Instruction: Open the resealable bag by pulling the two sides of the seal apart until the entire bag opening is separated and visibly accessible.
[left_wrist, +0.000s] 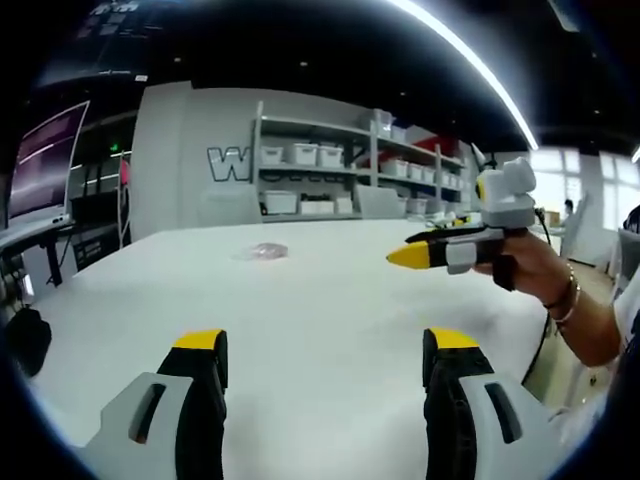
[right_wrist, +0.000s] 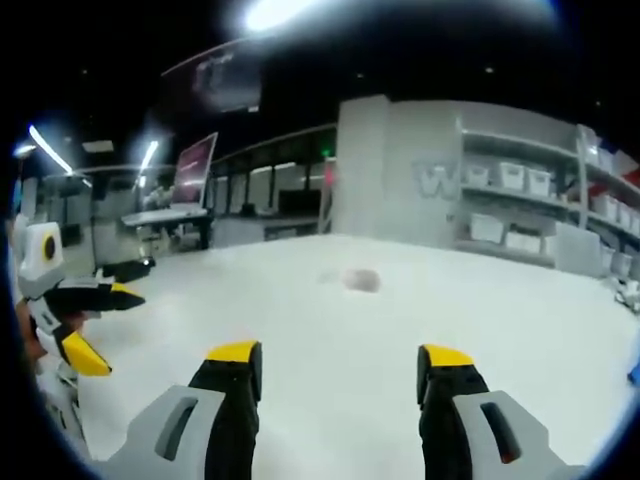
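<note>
Two grippers approach, bag untouched

Left gripper (left_wrist: 325, 350) jaws spread, empty. Clear bag (left_wrist: 262, 251) lies flat, far across the white table (left_wrist: 330, 300). Right gripper (right_wrist: 340, 365) likewise spread. Likely step: reaching. Next, each should pinch one seal side.

A broad white table (left_wrist: 300, 300) spreads ahead of the tongs in both views. Past its far edge, straight ahead in the left gripper view, stands a grey wall bearing a large letter W (left_wrist: 228, 164), with white shelving (left_wrist: 350, 165) beside it holding rows of white storage bins (left_wrist: 303, 154). Far off to the left of the tongs a dark monitor (left_wrist: 45, 160) tilts above a desk. A long ceiling light strip (left_wrist: 470, 60) runs overhead to the right. In the right gripper view the shelving (right_wrist: 520, 200) sits ahead and to the right, and a monitor (right_wrist: 195, 160) on a desk (right_wrist: 165, 217) lies ahead to the left.
</note>
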